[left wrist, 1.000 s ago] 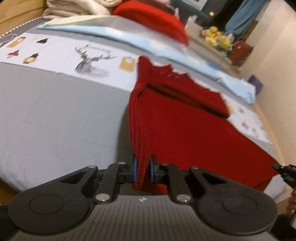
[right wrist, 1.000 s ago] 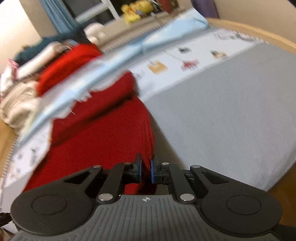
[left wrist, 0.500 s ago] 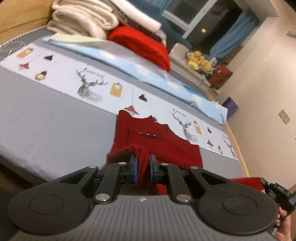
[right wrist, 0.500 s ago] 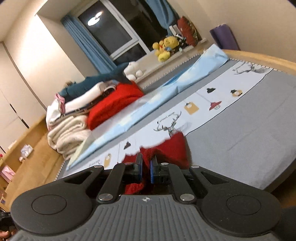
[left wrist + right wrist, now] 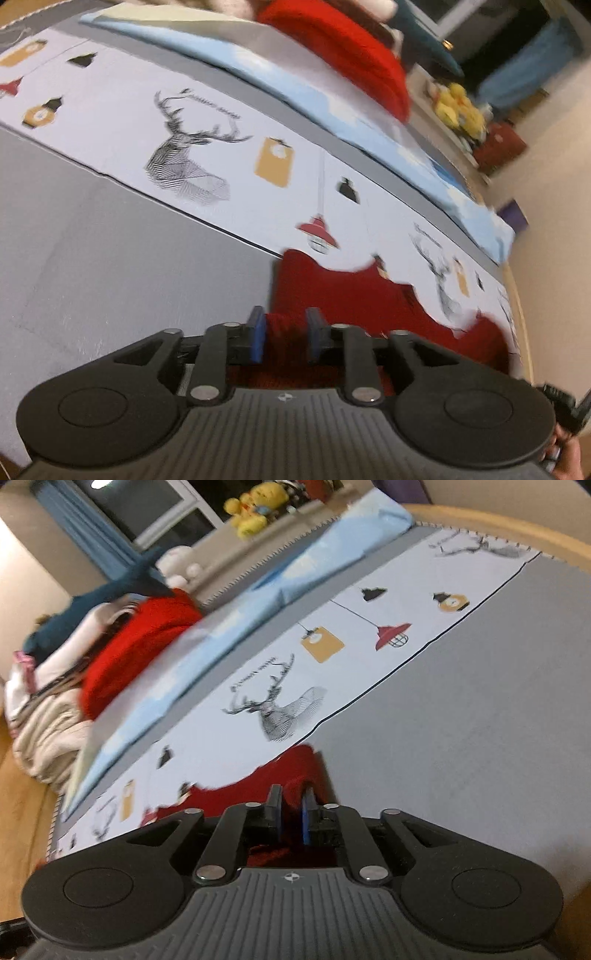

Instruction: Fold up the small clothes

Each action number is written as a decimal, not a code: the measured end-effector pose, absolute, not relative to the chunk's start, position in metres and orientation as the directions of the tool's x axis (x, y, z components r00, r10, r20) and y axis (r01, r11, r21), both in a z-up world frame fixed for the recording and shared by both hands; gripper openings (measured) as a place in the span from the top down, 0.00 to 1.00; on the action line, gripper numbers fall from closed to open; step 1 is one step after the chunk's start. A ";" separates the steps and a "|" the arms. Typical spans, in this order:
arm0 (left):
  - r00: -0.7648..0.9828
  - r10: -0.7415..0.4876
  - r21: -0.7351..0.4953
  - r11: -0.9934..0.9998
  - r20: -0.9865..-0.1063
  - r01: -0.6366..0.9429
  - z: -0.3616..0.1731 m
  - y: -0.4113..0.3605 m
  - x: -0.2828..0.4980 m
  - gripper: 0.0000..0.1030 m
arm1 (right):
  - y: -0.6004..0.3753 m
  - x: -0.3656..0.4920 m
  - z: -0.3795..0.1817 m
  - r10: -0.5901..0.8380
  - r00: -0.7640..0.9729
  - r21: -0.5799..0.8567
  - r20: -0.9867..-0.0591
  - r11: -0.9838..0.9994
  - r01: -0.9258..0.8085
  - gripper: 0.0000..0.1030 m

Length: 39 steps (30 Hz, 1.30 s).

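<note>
A small dark red knitted garment (image 5: 354,295) lies folded on the grey bed (image 5: 110,258), its far edge reaching the white printed strip. My left gripper (image 5: 284,338) is low over its left near corner, fingers parted with red knit between them. In the right wrist view the same garment (image 5: 295,771) lies under my right gripper (image 5: 290,818), whose fingers are slightly parted around a ridge of the knit at the garment's right edge.
A white strip with deer and lamp prints (image 5: 192,162) crosses the bed. Behind it lie a light blue folded sheet (image 5: 332,96), a bright red knit pile (image 5: 343,48) and stacked laundry (image 5: 48,709). Yellow plush toys (image 5: 251,509) sit on a ledge. Wooden floor lies beyond the bed edge.
Both grippers carried the garment's near edge forward over itself and came down onto the bed. Both pairs of fingers have gone from shut on the knit to parted.
</note>
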<state>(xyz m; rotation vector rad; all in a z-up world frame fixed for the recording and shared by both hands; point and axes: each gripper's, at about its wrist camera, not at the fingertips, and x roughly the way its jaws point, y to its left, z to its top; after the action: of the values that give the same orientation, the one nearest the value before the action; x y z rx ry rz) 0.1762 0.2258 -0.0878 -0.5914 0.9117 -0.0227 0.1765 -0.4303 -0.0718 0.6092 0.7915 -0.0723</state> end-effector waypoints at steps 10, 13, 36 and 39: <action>0.448 -0.283 -0.432 0.858 -0.848 -0.277 -0.150 0.224 0.200 0.42 | -0.411 0.192 -0.130 0.195 0.568 0.404 -0.800 0.874 0.269 0.53; 0.424 -0.286 -0.425 0.861 -0.859 -0.280 -0.160 0.219 0.205 0.42 | -0.403 0.196 -0.136 0.253 0.554 0.442 -0.793 0.864 0.239 0.53; 0.673 -0.130 -0.311 0.938 -0.728 -0.155 -0.105 0.189 0.208 0.72 | -0.392 0.209 -0.090 0.058 0.789 0.307 -0.612 0.936 0.169 0.87; 0.532 -0.206 -0.331 0.931 -0.822 -0.152 -0.129 0.190 0.208 0.43 | -0.396 0.226 -0.120 0.063 0.653 0.300 -0.755 0.918 0.258 0.79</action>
<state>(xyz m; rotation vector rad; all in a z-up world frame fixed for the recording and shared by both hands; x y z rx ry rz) 0.2083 0.1903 -0.1286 -0.3886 1.0166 -0.0329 0.2255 -0.3960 -0.1204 0.4047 0.8583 -0.1142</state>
